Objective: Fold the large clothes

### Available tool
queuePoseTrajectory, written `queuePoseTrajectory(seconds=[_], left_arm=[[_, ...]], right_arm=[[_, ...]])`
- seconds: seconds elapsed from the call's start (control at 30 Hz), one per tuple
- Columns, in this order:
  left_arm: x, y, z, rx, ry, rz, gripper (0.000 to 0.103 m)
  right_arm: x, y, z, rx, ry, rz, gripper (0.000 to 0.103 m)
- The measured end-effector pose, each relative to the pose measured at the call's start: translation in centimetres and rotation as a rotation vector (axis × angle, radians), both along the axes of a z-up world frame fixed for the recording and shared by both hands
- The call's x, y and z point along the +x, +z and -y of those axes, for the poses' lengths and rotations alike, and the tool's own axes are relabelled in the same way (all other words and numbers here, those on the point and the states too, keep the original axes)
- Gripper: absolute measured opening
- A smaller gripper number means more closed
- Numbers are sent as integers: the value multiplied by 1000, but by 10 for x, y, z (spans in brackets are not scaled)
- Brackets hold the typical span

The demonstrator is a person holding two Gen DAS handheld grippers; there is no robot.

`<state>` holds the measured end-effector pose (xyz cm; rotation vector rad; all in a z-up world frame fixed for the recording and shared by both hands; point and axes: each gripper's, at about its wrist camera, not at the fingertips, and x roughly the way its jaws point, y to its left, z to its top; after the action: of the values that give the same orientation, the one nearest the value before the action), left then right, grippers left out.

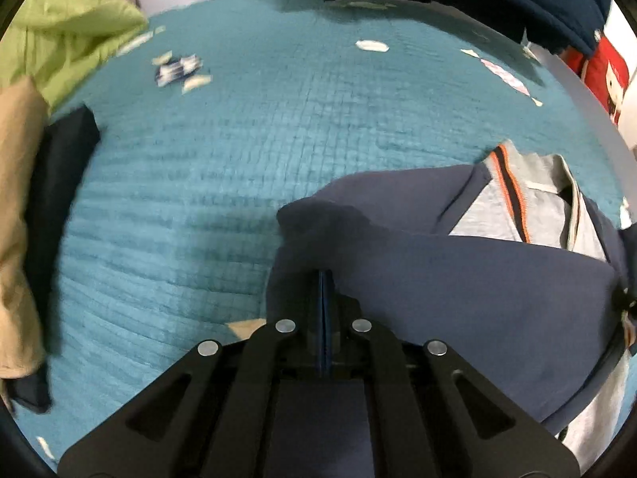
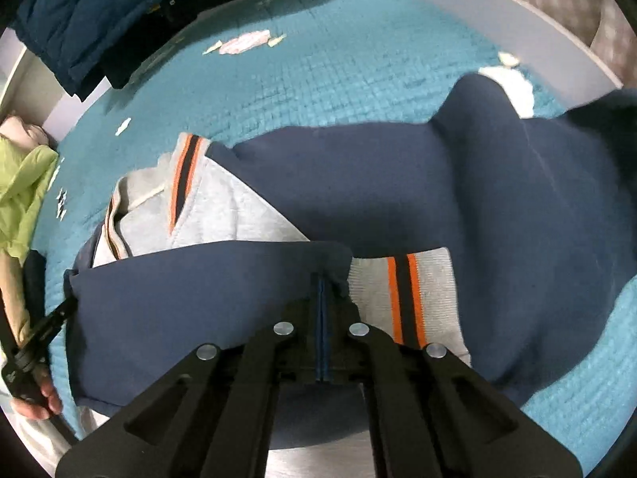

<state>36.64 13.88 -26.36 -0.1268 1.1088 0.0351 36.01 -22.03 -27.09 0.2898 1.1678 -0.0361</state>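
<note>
A navy and grey sweatshirt (image 2: 398, 183) with orange and navy striped ribbing lies on the teal quilted bedspread (image 2: 338, 67). My right gripper (image 2: 323, 279) is shut on the edge of a navy panel folded over the grey body, next to a striped cuff (image 2: 404, 294). In the left wrist view my left gripper (image 1: 324, 275) is shut on the other end of the same navy panel (image 1: 458, 279). The grey collar area (image 1: 529, 207) shows beyond the fold. My left gripper (image 2: 65, 310) also appears at the left edge of the right wrist view, with a hand (image 2: 36, 402) behind it.
A green garment (image 1: 67, 40) and a beige and dark garment (image 1: 24, 219) lie at the left. Dark blue clothes (image 2: 91, 20) are heaped at the far side. Small paper scraps (image 1: 179, 69) dot the bedspread. A red item (image 1: 605, 71) stands beyond the bed's pale edge (image 2: 517, 20).
</note>
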Motion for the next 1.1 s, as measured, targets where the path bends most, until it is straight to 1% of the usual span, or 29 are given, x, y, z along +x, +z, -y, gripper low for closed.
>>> queuePoseTrajectory(seconds=[0.03, 0.1, 0.17, 0.3, 0.33, 0.43, 0.53, 0.67, 0.8, 0.83, 0.87, 0.9, 0.93, 0.97, 1.0, 1.03, 1.1], left_arm=[[0, -1, -2, -10, 5, 6, 2], [-1, 1, 1, 3, -2, 2, 2], [-1, 3, 3, 26, -12, 0, 2], [-8, 12, 11, 74, -9, -5, 3], [-10, 16, 12, 78, -9, -2, 3], [-20, 31, 16, 74, -14, 22, 3], [-34, 47, 24, 60, -25, 50, 3], [-54, 65, 43, 75, -61, 86, 3], [-72, 77, 65, 77, -102, 103, 3], [-77, 79, 71, 74, -115, 104, 3], [-82, 82, 78, 72, -129, 108, 5], [-86, 84, 84, 75, -135, 112, 18], [-91, 86, 92, 74, -143, 115, 31], [-96, 88, 99, 68, -150, 119, 56], [-103, 91, 109, 48, -165, 135, 64], [-107, 93, 115, 34, -178, 143, 64], [-114, 95, 134, 21, -214, 136, 64]], right_arm=[[1, -4, -3, -13, 5, 4, 0], [0, -3, -3, -23, 1, 11, 0], [1, 1, 0, 2, -18, 8, 0], [-14, 15, 2, 24, -37, 17, 0], [-18, 22, 1, 31, -37, 35, 2], [-28, 41, 3, 80, -29, 85, 2], [-42, 58, 6, 65, -22, 119, 2], [-63, 75, 13, 66, -33, 155, 2], [-89, 85, 28, 64, -52, 177, 2], [-96, 87, 32, 63, -58, 184, 6], [-102, 89, 35, 61, -58, 195, 6], [-111, 90, 40, 59, -50, 198, 8], [-116, 91, 43, 52, -52, 191, 34], [-122, 91, 48, 33, -68, 190, 54], [-133, 94, 55, 0, -102, 224, 85], [-141, 96, 61, -15, -113, 253, 86], [-149, 97, 73, -23, -116, 247, 86]])
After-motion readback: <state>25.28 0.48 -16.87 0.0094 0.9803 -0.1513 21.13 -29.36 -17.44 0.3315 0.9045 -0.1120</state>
